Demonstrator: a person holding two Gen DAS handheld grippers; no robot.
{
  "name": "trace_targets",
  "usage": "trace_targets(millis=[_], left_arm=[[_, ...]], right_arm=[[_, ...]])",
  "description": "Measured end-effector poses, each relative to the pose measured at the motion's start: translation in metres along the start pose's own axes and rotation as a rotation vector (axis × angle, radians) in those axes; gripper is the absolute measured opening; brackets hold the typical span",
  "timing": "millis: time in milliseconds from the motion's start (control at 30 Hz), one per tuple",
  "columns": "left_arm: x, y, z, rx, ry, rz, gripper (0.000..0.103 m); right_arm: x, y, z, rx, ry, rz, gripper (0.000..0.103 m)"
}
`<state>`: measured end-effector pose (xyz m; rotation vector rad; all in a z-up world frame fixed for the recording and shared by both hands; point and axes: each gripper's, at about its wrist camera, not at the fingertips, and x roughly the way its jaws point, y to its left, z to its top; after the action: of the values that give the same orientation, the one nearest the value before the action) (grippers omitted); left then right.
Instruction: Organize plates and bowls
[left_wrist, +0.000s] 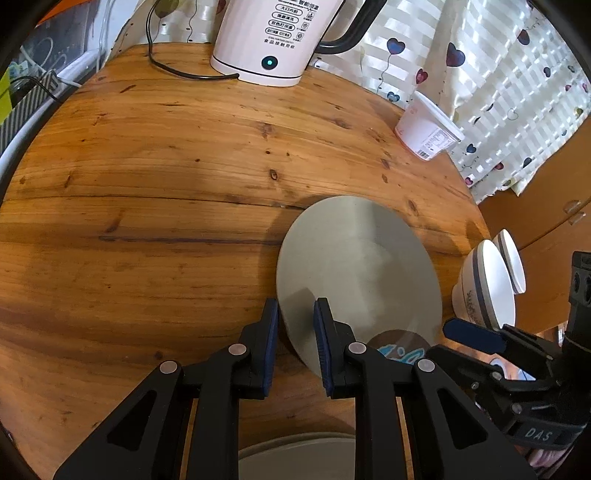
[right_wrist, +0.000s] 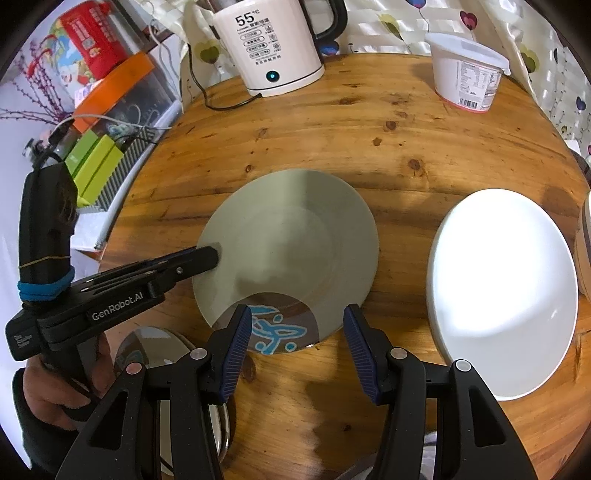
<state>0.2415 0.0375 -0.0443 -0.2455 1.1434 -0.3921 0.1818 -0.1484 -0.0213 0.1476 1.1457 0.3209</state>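
Observation:
A grey plate (left_wrist: 362, 266) (right_wrist: 288, 240) rests on the round wooden table (left_wrist: 147, 184), covering the far part of a brown plate with a blue pattern (right_wrist: 275, 328) (left_wrist: 400, 349). My left gripper (left_wrist: 295, 332) (right_wrist: 210, 258) is shut on the grey plate's left rim, one pad above it and one below. My right gripper (right_wrist: 297, 317) stands open just over the brown plate's near edge, holding nothing. A large white dish (right_wrist: 502, 288) lies to the right. Stacked white bowls with a dark band (left_wrist: 487, 284) stand at the table's right edge.
A white electric kettle (right_wrist: 273, 44) (left_wrist: 273, 37) with its cord stands at the back, and a white lidded tub (right_wrist: 465, 70) at the back right. Another grey plate (left_wrist: 295, 454) and a shiny dish (right_wrist: 155, 347) lie near the front edge. Boxes crowd the shelf to the left.

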Motion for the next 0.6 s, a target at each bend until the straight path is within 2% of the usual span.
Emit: trace_targets(millis=[333,467,600], left_arm=[[-0.002,0.006,0.001,-0.023,-0.001,-0.023,0.02],[-0.001,0.006,0.001,-0.025,0.0,-0.024,0.02],[-0.002,0.008,-0.002,-0.053,0.006,-0.041,0.02]], right_arm=[[0.001,0.006,0.013,-0.031,-0.01,0.012,0.052],[-0.007,0.006,0.039,-0.143,-0.01,-0.023,0.055],[-0.001,-0.003,0.063,-0.209,0.034,-0.047,0.056]])
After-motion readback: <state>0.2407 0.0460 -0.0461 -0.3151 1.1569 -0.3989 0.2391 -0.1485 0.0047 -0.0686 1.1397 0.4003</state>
